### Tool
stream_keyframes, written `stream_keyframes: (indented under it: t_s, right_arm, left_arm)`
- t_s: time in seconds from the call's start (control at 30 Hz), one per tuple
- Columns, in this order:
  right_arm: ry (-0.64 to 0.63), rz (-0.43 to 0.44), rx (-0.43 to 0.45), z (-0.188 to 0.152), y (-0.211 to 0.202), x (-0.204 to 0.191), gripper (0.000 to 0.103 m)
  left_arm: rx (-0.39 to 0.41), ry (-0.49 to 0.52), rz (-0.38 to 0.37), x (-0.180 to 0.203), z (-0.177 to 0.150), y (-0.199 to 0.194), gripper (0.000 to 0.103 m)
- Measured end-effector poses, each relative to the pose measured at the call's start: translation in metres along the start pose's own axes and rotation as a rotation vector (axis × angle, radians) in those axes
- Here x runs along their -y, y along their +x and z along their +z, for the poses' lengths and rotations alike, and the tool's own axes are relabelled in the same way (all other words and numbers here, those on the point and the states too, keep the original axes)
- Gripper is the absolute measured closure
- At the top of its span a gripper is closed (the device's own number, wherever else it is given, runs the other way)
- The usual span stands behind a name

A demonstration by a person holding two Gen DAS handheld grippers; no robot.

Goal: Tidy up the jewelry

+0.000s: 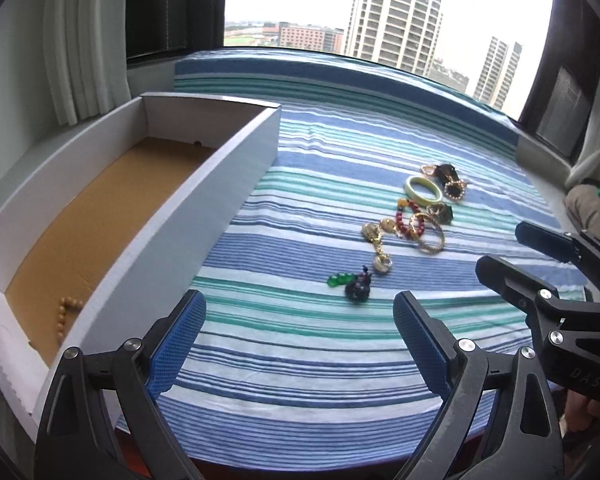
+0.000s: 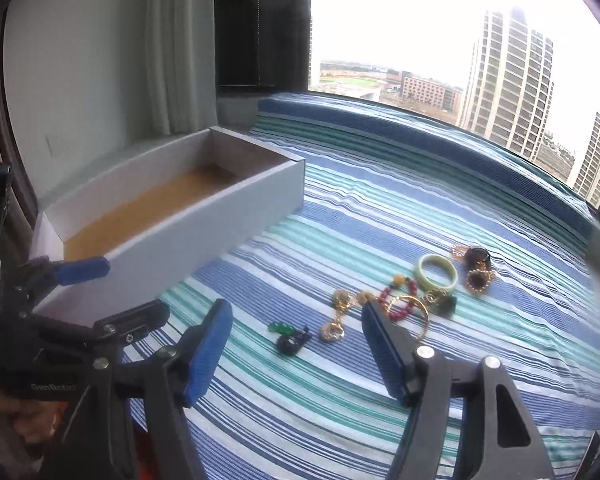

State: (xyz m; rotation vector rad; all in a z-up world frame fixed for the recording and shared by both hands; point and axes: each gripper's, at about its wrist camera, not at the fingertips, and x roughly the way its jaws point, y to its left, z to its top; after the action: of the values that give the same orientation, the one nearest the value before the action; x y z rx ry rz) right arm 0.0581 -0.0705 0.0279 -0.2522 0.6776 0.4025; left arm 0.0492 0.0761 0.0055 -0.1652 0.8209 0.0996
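A heap of jewelry lies on the striped cloth (image 1: pixel 308 360): a pale green bangle (image 1: pixel 423 189) (image 2: pixel 436 272), a red bead bracelet (image 1: pixel 414 228) (image 2: pixel 398 300), a gold bangle (image 1: pixel 432 240), gold charms (image 1: pixel 380 240), and nearest me a dark purple charm (image 1: pixel 358 288) (image 2: pixel 292 340) beside a green one (image 1: pixel 338 279). The white box (image 1: pixel 180 216) (image 2: pixel 204 240) at the left has a brown floor, and a tan bead string (image 1: pixel 64 316) lies in it. My left gripper (image 1: pixel 300 308) (image 2: pixel 134 288) hovers open and holds nothing. My right gripper (image 2: pixel 296 312) (image 1: pixel 504 250) is open too, short of the heap.
A window with tall buildings outside runs along the far edge of the cloth. Pale curtains (image 1: pixel 80 40) hang behind the box. A person's leg (image 1: pixel 588 208) shows at the right edge. Bare striped cloth spreads between the box and the jewelry.
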Motion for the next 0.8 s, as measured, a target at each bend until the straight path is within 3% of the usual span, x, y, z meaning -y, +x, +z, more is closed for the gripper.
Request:
stream_keyframes:
  t_s: [0.2, 0.43, 0.6, 0.8]
  right_arm:
    - [0.095, -0.101, -0.069, -0.054, -0.004, 0.048, 0.033]
    - [0.159, -0.16, -0.129, -0.099, -0.008, 0.073, 0.028]
    - [0.182, -0.182, -0.117, -0.108, -0.019, 0.078, 0.028]
    - [0.171, -0.184, -0.099, -0.103, -0.018, 0.073, 0.025]
  left_arm:
    - [-0.082, 0.09, -0.034, 0.037, -0.019, 0.015, 0.003]
    - [-0.095, 0.09, -0.088, 0.052, -0.036, 0.017, 0.002]
    - [-0.1, 0.121, -0.038, 0.057, -0.042, 0.022, 0.002]
    - [-0.13, 0.144, -0.102, 0.061, -0.049, 0.024, 0.002]
